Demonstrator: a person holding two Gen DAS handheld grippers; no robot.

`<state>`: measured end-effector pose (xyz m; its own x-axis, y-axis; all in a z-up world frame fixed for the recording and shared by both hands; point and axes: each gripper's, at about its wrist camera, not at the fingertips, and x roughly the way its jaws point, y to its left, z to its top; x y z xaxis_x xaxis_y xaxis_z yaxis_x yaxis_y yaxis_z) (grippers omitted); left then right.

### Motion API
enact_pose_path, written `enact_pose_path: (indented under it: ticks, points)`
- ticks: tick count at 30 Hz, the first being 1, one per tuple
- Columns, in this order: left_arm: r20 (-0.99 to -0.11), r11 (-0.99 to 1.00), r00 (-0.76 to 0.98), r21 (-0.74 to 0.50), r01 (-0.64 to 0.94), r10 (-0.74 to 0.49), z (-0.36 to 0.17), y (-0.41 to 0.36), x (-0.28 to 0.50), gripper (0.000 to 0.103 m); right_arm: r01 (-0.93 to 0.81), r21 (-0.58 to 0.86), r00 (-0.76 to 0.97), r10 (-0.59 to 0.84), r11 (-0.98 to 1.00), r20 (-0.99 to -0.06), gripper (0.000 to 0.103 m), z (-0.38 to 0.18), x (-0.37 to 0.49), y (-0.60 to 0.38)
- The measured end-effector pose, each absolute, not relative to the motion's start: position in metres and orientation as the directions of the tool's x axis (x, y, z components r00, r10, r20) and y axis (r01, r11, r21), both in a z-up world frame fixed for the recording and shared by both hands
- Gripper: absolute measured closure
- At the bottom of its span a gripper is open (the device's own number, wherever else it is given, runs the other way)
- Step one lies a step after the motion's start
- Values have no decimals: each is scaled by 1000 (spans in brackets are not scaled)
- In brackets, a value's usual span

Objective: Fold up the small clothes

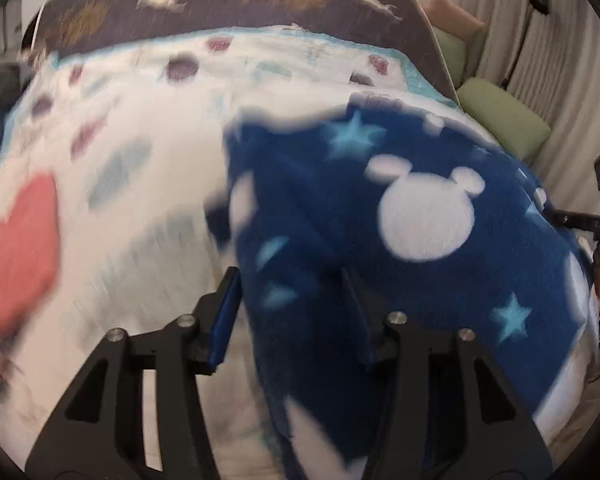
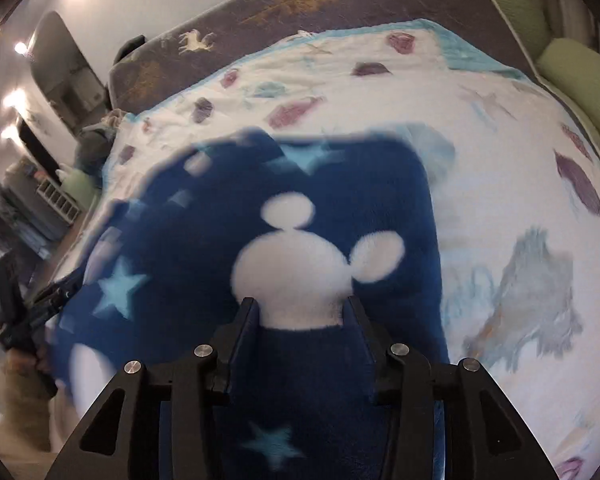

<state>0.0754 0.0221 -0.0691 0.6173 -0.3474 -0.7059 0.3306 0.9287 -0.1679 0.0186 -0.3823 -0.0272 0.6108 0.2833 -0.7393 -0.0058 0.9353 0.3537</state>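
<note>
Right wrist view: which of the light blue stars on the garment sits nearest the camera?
On the dark blue fleece garment, the light blue star between the right gripper fingers' bases; the other stars lie farther up and left.

Blue star-print fleece garment (image 2: pixel 260 208) on bed

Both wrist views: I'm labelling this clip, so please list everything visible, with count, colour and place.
Fleece garment: one, dark blue with white mouse-head shapes and pale blue stars, on the bed, between both grippers' fingers.
Bed cover: one, white with purple and blue-grey prints, under the garment.
Blanket: one, brown with cream animal figures, far side of the bed.
Cushions: at least two, light green, right of the bed.
Curtain: pale, far right.
Left gripper: black, jaws apart.
Right gripper: black, jaws apart.
</note>
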Motion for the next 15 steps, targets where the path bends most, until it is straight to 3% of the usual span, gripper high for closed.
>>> enact_pose_path:
  ticks: [3, 7, 10, 13, 14, 15]
  points:
    - [-695, 918, 600, -312, 244, -396, -60, 44, 72, 52, 58, 340, 634, 228, 939, -739, 58, -9, 3, -377]
    - [-667, 930, 648, -259, 262, -368, -30, 47, 45, 52, -49, 370, 688, 300, 928, -661, 58, 24, -24, -359]
    - [-614, 896, 653, -313, 314, -444, -24, 51, 27, 52, -122, 379, 675, 357, 917, -646, 58, 24, -38, -343]
    - [-699, 935, 625, -203, 292, -347, -47, 44, 22, 52, -81, 406, 576, 375, 910, -726, 59, -17, -34, -333]
    - [-731, 942, 605, -168, 290, -317, -64, 43, 20, 47, -57, 391, 535, 358, 919, -765, 59, -34, -33, -331]
    - [-726, 940, 605, -184, 288, -328, -69, 45, 17, 47, -67, 381, 554, 352, 922, -754, 59, -42, -39, -328]
